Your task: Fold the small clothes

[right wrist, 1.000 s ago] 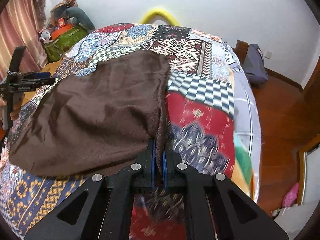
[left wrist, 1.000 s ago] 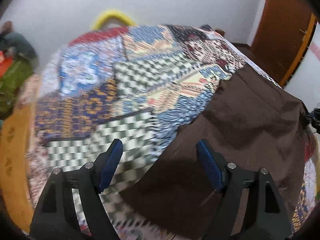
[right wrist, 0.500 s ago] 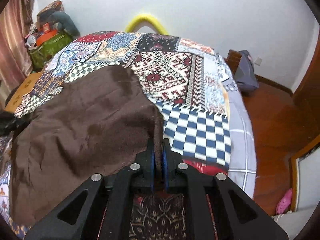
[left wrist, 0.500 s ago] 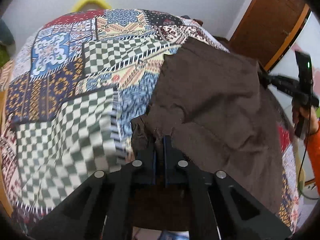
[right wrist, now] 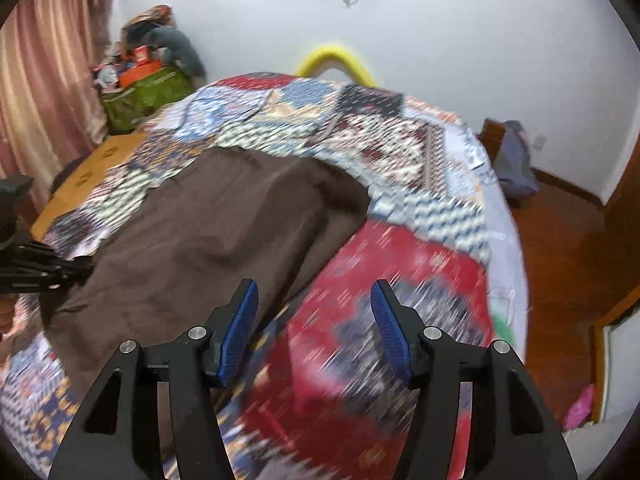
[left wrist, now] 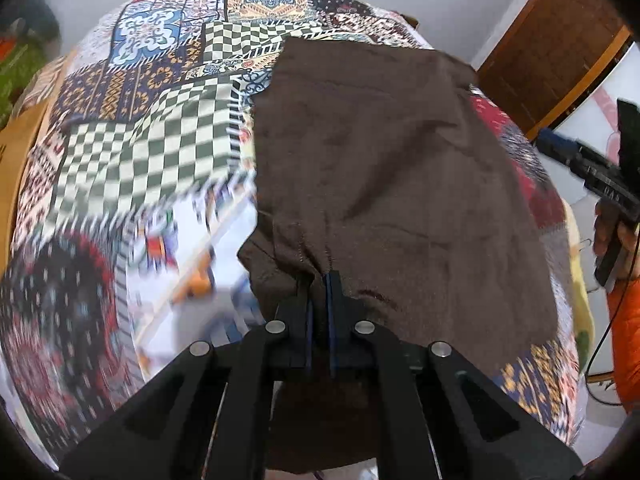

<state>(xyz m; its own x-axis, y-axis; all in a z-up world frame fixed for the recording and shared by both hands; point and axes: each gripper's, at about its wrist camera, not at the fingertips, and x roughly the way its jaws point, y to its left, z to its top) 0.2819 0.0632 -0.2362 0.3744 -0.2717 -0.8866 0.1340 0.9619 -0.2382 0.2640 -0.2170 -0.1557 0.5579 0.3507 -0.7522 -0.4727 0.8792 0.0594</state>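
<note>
A brown cloth lies spread on a patchwork bedspread. My left gripper is shut on a bunched near corner of the brown cloth, which puckers at the jaws. In the right wrist view the same brown cloth covers the left half of the bed. My right gripper hovers over the red patch beside the cloth's right edge; its jaws are opening and nothing is between them. The right gripper also shows at the right edge of the left wrist view, held by a hand.
The patchwork bedspread fills most of both views. A green bag with clutter and a pink curtain stand at the left. A wooden door is at the right. A grey bag lies on the wooden floor.
My left gripper closed on the cloth's corner and pulled it across the bed. My right gripper let go of the cloth's edge, opened and drew back off the cloth.
</note>
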